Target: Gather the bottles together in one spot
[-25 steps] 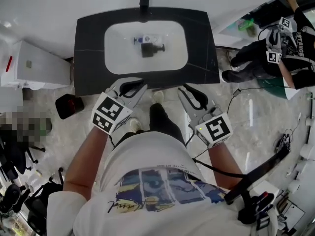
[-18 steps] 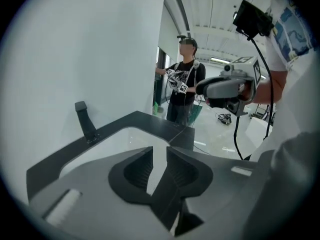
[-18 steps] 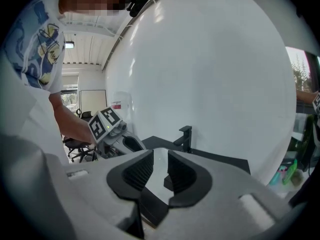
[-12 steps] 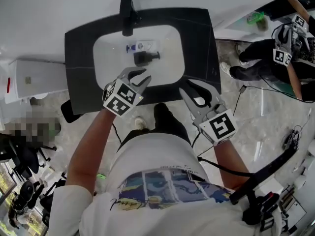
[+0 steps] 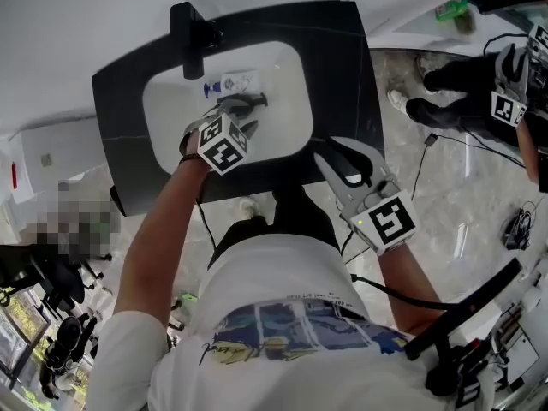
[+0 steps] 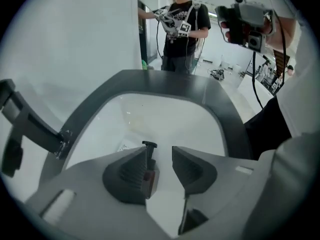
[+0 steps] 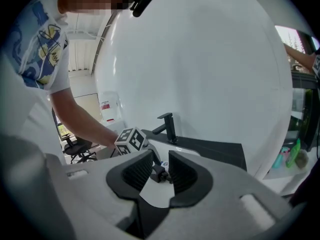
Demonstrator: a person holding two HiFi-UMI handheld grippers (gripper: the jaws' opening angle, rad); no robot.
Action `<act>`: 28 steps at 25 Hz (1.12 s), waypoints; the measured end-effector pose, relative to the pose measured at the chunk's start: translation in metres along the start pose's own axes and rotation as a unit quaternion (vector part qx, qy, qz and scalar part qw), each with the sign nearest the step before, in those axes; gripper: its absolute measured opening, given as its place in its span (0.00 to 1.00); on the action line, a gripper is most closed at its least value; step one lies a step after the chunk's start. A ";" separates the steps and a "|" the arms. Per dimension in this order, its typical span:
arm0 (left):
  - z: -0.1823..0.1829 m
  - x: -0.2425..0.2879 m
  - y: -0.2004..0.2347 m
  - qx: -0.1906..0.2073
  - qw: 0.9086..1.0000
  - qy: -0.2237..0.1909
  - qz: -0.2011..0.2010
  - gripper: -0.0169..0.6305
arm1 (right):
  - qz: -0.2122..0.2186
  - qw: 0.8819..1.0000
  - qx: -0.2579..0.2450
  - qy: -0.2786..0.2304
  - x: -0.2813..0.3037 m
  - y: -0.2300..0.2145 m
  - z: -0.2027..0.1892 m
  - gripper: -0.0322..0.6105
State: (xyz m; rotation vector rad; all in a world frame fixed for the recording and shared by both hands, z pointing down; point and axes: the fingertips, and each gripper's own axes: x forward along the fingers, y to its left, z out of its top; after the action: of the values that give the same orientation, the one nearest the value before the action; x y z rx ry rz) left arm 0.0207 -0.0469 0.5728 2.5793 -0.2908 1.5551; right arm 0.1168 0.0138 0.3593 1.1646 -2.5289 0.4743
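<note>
Two bottles lie in the white basin (image 5: 171,114) of a black-topped sink. One is a small white bottle with a blue cap (image 5: 229,84). The other is a dark pump bottle (image 5: 250,101), just in front of it. My left gripper (image 5: 240,111) reaches down into the basin over the dark bottle. Its jaws have just been opening. In the left gripper view (image 6: 162,164) the dark pump bottle (image 6: 149,151) stands between the jaws, close to the left one, with a gap to the right one. My right gripper (image 5: 336,148) hovers open and empty over the counter's front right (image 7: 160,171).
A black faucet (image 5: 190,37) stands at the basin's back left. The black countertop (image 5: 338,67) rings the basin. A green bottle (image 5: 452,8) sits on a white ledge at the far right. Another person (image 5: 505,84) with grippers stands to the right.
My left gripper has moved forward and down from the counter's front edge into the basin, and its jaws have parted around the dark bottle. The right gripper shifted slightly toward the counter.
</note>
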 end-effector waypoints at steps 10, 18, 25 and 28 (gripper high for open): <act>-0.030 0.085 0.024 0.051 0.994 0.094 -0.026 0.28 | -0.008 0.999 0.031 0.020 0.015 -0.041 -0.033 0.20; -0.031 0.115 0.023 0.093 0.985 0.141 -0.045 0.25 | -0.016 0.998 0.051 0.026 0.010 -0.052 -0.049 0.20; -0.045 0.127 0.022 0.113 0.974 0.186 -0.058 0.21 | -0.023 0.997 0.068 0.033 0.009 -0.053 -0.052 0.20; -0.050 0.131 0.023 0.119 0.971 0.201 -0.058 0.18 | -0.023 0.997 0.069 0.035 0.009 -0.052 -0.053 0.20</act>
State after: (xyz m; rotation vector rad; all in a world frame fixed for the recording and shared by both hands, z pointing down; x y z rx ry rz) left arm 0.0320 -0.0733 0.7118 2.3043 0.0900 2.1216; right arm 0.1590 -0.0025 0.4190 1.2291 -2.4370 0.6764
